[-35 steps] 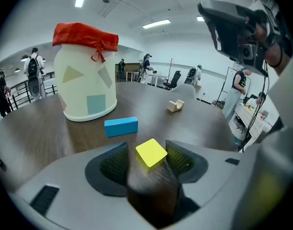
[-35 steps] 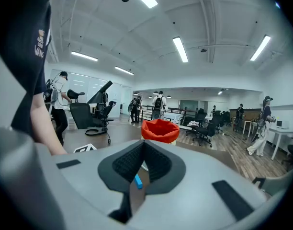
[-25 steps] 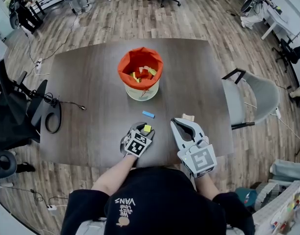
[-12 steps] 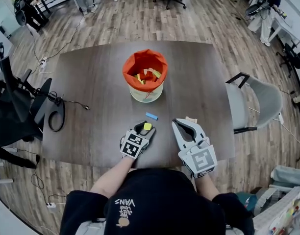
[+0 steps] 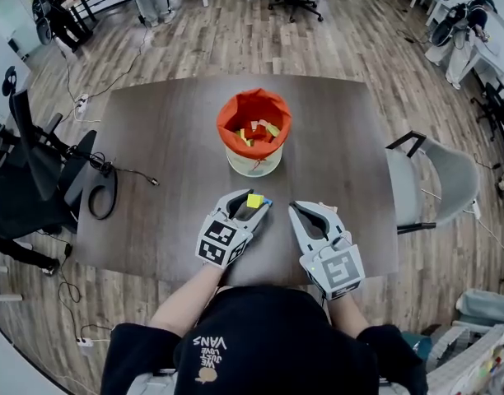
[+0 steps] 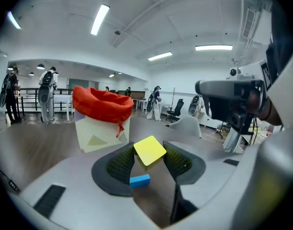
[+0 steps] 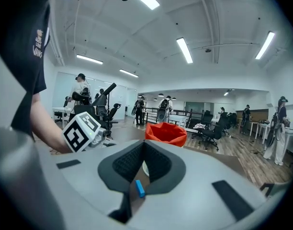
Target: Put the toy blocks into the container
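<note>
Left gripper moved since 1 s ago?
Yes. The left gripper, shut on the yellow block, has lifted toward the container, now over the blue block.

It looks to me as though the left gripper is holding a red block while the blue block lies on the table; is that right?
Not quite: the left gripper holds a yellow block, not a red one, as the left gripper view shows. The blue block does lie on the table.
</note>
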A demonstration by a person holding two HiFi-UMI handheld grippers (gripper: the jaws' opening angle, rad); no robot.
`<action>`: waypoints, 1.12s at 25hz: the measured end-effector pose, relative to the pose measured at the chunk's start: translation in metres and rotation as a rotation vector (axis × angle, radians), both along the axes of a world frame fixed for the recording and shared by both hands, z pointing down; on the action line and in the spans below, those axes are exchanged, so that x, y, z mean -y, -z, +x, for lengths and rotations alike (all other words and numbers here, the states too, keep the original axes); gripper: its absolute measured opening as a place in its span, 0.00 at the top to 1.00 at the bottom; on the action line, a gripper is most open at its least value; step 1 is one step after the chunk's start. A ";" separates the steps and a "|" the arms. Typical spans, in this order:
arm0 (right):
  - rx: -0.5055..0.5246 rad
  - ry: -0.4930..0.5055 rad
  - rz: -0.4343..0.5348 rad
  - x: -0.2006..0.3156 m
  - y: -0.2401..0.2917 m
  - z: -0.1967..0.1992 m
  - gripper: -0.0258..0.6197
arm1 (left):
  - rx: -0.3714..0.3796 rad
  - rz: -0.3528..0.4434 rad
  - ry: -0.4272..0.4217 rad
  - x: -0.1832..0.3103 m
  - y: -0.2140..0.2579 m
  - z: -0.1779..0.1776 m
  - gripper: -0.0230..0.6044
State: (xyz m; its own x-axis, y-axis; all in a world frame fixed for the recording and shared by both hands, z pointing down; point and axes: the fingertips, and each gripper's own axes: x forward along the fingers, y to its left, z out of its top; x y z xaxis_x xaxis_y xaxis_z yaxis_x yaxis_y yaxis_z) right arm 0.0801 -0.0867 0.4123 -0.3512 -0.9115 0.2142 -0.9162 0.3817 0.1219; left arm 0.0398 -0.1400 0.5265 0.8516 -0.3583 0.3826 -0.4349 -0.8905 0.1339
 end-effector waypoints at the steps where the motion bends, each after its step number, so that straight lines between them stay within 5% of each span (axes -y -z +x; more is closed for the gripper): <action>1: -0.001 0.000 0.001 0.001 0.001 -0.001 0.93 | -0.016 0.013 0.002 0.004 0.010 0.000 0.65; 10: 0.004 -0.007 -0.001 0.002 0.003 -0.002 0.93 | -0.118 0.125 0.022 0.050 0.085 0.008 0.65; 18: 0.008 -0.001 0.002 -0.001 0.000 0.001 0.93 | -0.102 0.191 0.046 0.096 0.113 0.026 0.65; 28: 0.009 -0.028 0.003 0.000 0.000 0.012 0.93 | -0.015 0.114 0.110 0.137 0.090 0.040 0.65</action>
State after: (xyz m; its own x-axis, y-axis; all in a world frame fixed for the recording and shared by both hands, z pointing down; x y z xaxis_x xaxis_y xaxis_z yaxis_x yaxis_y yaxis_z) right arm 0.0926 -0.0862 0.4127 -0.3270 -0.9216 0.2089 -0.9277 0.3552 0.1147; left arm 0.0803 -0.2765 0.4367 0.8104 -0.4897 0.3216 -0.5289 -0.8476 0.0422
